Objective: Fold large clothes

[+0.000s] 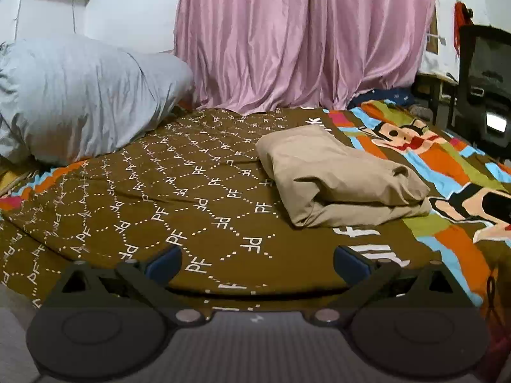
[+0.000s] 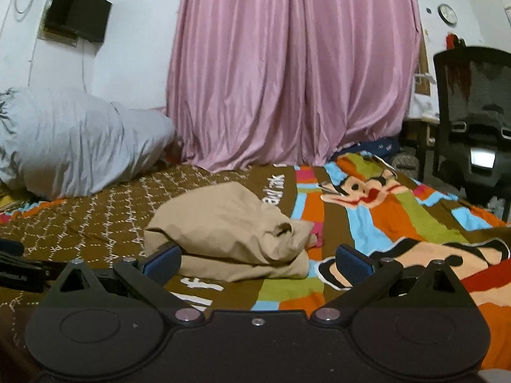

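A beige garment (image 1: 341,178) lies folded into a thick bundle on the patterned bedspread (image 1: 191,191). It also shows in the right wrist view (image 2: 236,236), just beyond my fingers. My left gripper (image 1: 257,263) is open and empty, low over the brown part of the bedspread, with the bundle ahead and to its right. My right gripper (image 2: 257,260) is open and empty, close in front of the bundle's near edge. Part of the left gripper (image 2: 19,268) shows at the left edge of the right wrist view.
A large grey pillow (image 1: 80,99) sits at the back left of the bed. A pink curtain (image 1: 303,38) hangs behind the bed. A black office chair (image 2: 472,121) stands to the right. A wall screen (image 2: 78,9) hangs at upper left.
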The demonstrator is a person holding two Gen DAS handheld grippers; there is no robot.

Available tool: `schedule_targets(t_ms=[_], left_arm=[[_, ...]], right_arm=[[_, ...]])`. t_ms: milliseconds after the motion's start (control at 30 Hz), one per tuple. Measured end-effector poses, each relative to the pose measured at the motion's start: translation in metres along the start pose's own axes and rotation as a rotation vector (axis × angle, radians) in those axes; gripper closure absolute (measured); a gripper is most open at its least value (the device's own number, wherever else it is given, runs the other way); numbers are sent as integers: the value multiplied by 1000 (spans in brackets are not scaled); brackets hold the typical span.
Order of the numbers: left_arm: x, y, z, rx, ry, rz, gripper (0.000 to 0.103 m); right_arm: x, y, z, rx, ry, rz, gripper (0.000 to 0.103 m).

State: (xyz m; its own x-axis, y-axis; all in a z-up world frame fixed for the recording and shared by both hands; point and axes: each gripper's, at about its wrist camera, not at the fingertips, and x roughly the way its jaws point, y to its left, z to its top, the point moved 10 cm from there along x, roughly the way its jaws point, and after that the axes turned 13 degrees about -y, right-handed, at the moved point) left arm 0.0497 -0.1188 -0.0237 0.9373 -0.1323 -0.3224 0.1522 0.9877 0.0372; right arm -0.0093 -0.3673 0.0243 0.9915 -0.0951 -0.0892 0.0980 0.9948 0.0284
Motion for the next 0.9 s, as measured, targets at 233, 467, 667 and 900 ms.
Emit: schedule_targets(t_ms=[233,467,667,900], left_arm=[[5,6,-6,-26,10,15,1],[6,8,-7,-36,20,17,1],[7,8,-7,-37,19,19,1],[6,8,-8,-37,20,21,1]], right_arm=[[8,-3,-7,24,33,-3,1],[9,-6,-7,37,41,-6,1],[9,-9,-8,46,42,-8,1],[9,-9,-8,51,44,-10,1]])
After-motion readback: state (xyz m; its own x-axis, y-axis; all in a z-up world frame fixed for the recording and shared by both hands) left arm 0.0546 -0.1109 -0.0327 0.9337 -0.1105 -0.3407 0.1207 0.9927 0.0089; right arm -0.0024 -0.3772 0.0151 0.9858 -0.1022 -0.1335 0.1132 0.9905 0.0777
